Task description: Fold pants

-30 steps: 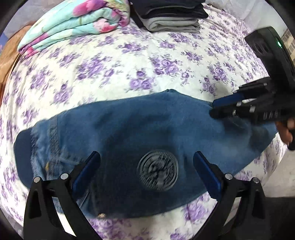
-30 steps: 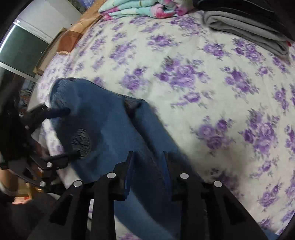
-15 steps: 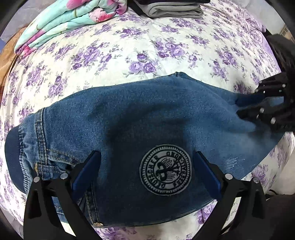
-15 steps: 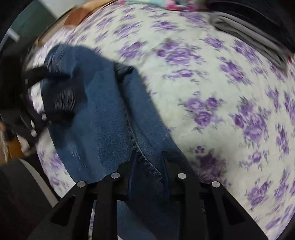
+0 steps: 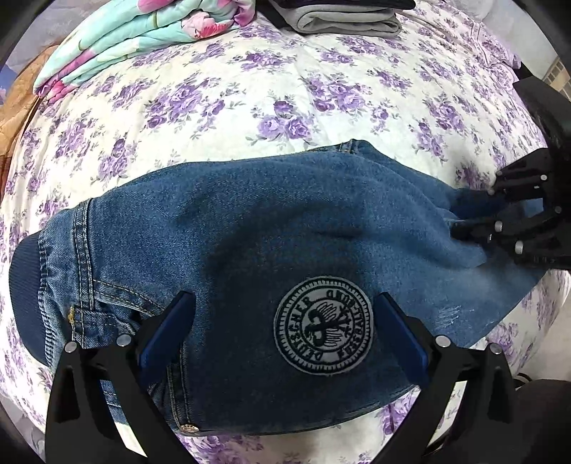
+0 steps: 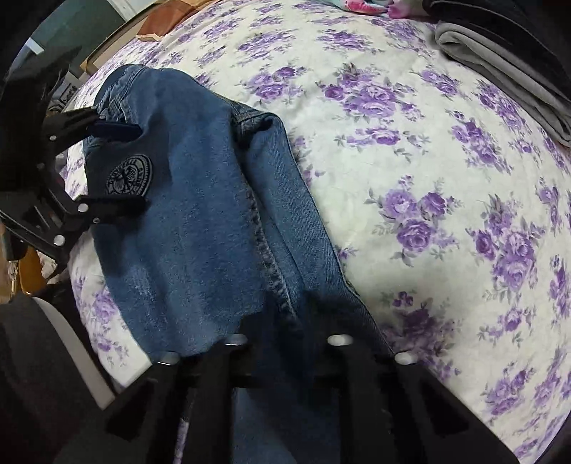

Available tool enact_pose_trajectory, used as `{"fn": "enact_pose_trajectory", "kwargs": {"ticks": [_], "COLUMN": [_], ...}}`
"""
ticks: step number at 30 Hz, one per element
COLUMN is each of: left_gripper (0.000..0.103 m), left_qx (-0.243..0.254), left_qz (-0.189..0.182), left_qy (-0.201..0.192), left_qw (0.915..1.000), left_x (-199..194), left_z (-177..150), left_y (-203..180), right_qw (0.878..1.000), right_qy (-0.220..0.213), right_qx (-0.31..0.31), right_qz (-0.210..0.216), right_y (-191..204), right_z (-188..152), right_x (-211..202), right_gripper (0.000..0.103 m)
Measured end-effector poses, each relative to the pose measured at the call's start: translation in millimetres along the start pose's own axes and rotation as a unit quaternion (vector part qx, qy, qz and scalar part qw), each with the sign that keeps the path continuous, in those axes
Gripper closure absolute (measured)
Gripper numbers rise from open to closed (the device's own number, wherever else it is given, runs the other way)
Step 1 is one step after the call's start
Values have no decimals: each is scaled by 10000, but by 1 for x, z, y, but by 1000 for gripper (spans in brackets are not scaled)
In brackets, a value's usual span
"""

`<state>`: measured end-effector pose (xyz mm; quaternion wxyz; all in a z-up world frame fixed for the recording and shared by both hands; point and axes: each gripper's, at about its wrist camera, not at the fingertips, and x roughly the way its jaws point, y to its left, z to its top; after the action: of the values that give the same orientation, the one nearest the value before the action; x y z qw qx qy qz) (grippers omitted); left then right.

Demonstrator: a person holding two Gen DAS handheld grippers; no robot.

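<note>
- The jeans (image 5: 249,228) lie flat across the near part of the bed (image 5: 285,89), folded lengthwise, with the waistband at the left in the left wrist view and the legs running off to the right.
- A round embroidered patch (image 5: 323,325) faces up on the denim, near the lower edge of the fabric.
- The left tongs (image 5: 282,333) point steeply down over the jeans. Their jaws stand wide apart, one blue pad on each side of the patch, with nothing clamped between them.
- In the right wrist view, the left tongs (image 6: 137,167) appear at the left edge, straddling the same patch.
- The right tongs (image 5: 474,210) sit at the right end of the denim, also pointing steeply down. Their jaws have just been closing and now pinch a fold of the jeans along the leg seam (image 6: 264,250).
- In the right wrist view, the fingertips of the right tongs (image 6: 285,321) are buried in bunched fabric.
- A floral quilt (image 5: 142,39) and a folded grey garment (image 5: 349,21) lie at the far side of the bed, well apart from the jeans.
</note>
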<state>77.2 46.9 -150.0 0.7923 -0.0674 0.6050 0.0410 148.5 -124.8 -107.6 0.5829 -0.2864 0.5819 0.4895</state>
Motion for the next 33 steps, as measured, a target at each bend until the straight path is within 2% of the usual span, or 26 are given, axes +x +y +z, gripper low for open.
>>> {"fn": "enact_pose_trajectory", "kwargs": {"ticks": [1,5,7,9,11,13,14,15,17,19,21,22,23,25,26,27,28,29,30,31,32,33], "left_gripper": [5,5,5,5,5,5,5,5,5,5,5,5,5,5,5,5,5,5,4,4,5,5], "left_qx": [-12,-33,-44,-2,100,162,117,29,-81,-103,-122,-125,-130,-87,86,205,290,362,398,387,349,293], "left_qz": [-13,-67,-62,25,115,123,74,23,-40,-147,-118,-68,113,368,319,295,269,241,230,172,122,104], "left_qy": [2,-27,-61,-50,5,118,205,264,147,-167,-276,-261,-137,124,80,-14,-41,-45,-37,-25,-16,-5], "left_qw": [10000,10000,10000,10000,9999,9997,9997,9996,9999,9997,9995,9996,9998,9992,9994,9994,9992,9990,9989,9991,9993,9995], "left_x": [-1,-3,-2,0,3,2,-1,-6,-20,-36,-38,-35,-22,-1,6,5,4,0,-2,-5,-7,-10], "left_z": [0,-3,-3,-3,-1,1,3,5,8,15,24,28,32,33,30,27,25,23,21,20,19,19], "left_y": [1,4,3,1,-2,-3,-1,2,6,7,8,8,10,18,21,21,22,23,26,29,31,33], "right_qw": [10000,9933,9933,9940,9911,9903,9883,9867,9817,9691,9529,9481,9482,9540,9542,9462,9361,9152,8987,8720,8560,8427], "right_qy": [-58,-944,-918,-717,-762,-687,-637,-681,-1016,-1390,-1733,-1706,-1513,-1223,-1295,-1288,-1342,-1480,-1518,-1497,-1614,-1784], "right_qx": [41,658,699,511,586,925,1094,1141,1468,2010,2485,2674,2792,2720,2671,2937,3233,3724,4048,4509,4775,4961], "right_qz": [33,82,-21,-656,-917,-774,-852,-932,-657,-351,124,211,46,-297,-385,-441,-345,-433,-731,-1180,-1149,-1091], "right_y": [-2,-32,-33,-26,-24,-32,-37,-41,-52,-63,-70,-72,-76,-83,-89,-101,-113,-132,-145,-157,-160,-158], "right_z": [1,0,2,11,13,8,5,0,-19,-41,-66,-75,-85,-99,-118,-140,-158,-189,-210,-237,-252,-261], "right_x": [-6,-59,-52,-15,7,-1,-11,-21,-47,-70,-79,-71,-60,-46,-46,-51,-57,-71,-81,-92,-100,-106], "right_gripper": [97,98,98,96,92,79,55,49,51,52,55,55,57,74,97,103,103,103,103,103,103,97]}}
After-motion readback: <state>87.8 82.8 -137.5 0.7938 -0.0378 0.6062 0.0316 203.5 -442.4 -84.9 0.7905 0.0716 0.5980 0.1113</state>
